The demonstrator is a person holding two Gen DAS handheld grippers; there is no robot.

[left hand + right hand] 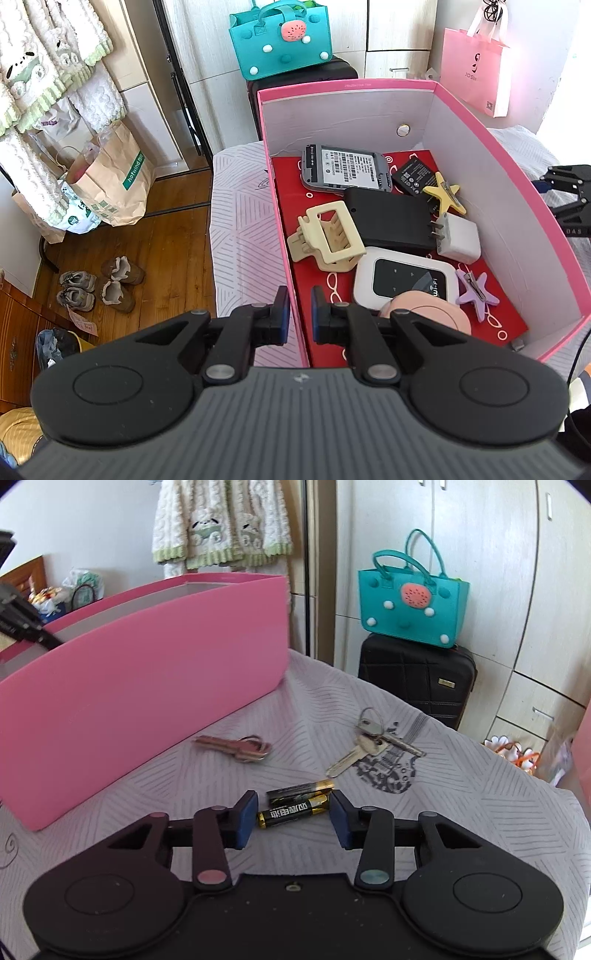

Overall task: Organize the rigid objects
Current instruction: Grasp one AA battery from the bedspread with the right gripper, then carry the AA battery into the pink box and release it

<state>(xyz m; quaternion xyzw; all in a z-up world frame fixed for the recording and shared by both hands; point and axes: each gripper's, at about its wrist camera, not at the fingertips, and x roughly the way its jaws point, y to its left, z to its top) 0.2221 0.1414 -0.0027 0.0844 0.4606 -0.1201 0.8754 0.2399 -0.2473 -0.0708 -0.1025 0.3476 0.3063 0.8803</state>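
Gleaming cylindrical batteries [291, 809] on ribbed quilted bedspread [461, 794]

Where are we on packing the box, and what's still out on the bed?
Done: the box already holds a hair claw, router, charger and star clips. In hand: the right gripper straddles two batteries, pads not yet pressing; the left gripper clamps the box wall. Left: both batteries and two key sets.

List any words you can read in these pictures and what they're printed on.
"hotwind" on the brown paper bag
"Wi-Fi", partly hidden, on the white pocket router
"JOSIN", only partly legible, on the pink shopping bag
Chinese characters, not decipherable here, on the nearer battery
Barcode label on the grey device: too small
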